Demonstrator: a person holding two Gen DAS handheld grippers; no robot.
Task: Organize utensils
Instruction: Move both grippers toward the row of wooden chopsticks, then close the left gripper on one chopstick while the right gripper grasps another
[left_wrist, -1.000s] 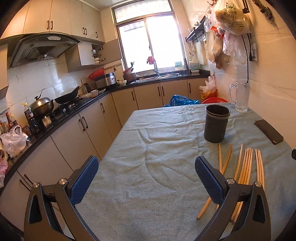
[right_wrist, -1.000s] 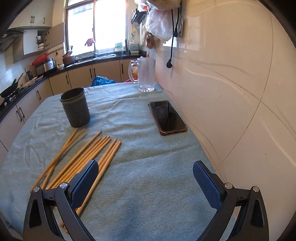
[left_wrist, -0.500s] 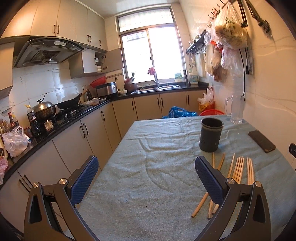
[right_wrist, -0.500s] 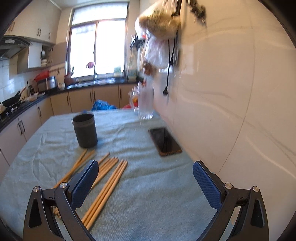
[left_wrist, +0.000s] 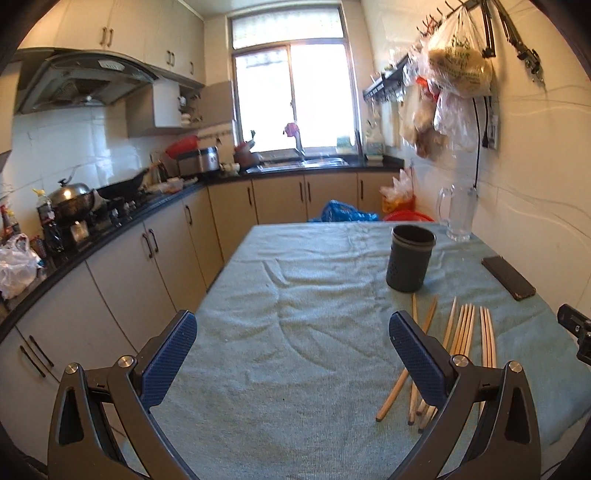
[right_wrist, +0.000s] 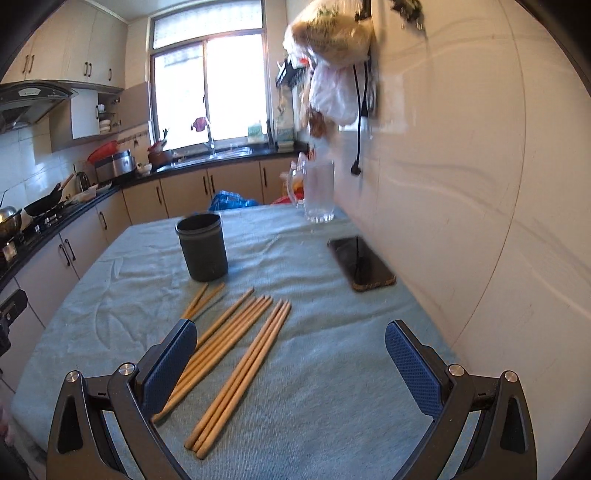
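Observation:
Several wooden chopsticks (right_wrist: 236, 354) lie loose on the green table cloth, seen in the left wrist view as chopsticks (left_wrist: 463, 332) at the right. Behind them stands a dark cylindrical holder (right_wrist: 202, 248), the same holder (left_wrist: 410, 258) in the left view, upright and with nothing showing above its rim. My left gripper (left_wrist: 291, 358) hangs open above the near middle of the table, left of the chopsticks. My right gripper (right_wrist: 291, 362) is open above the near ends of the chopsticks, holding nothing.
A black phone (right_wrist: 360, 262) lies by the wall on the right, with a glass mug (right_wrist: 317, 192) behind it. The table (left_wrist: 295, 314) butts against the tiled wall on its right. Kitchen cabinets and a stove counter (left_wrist: 110, 221) run along the left. Bags hang above.
Both grippers have drawn back and risen, so the table, holder and chopsticks sit lower and farther in view. Both stay open. The chopsticks have not moved.

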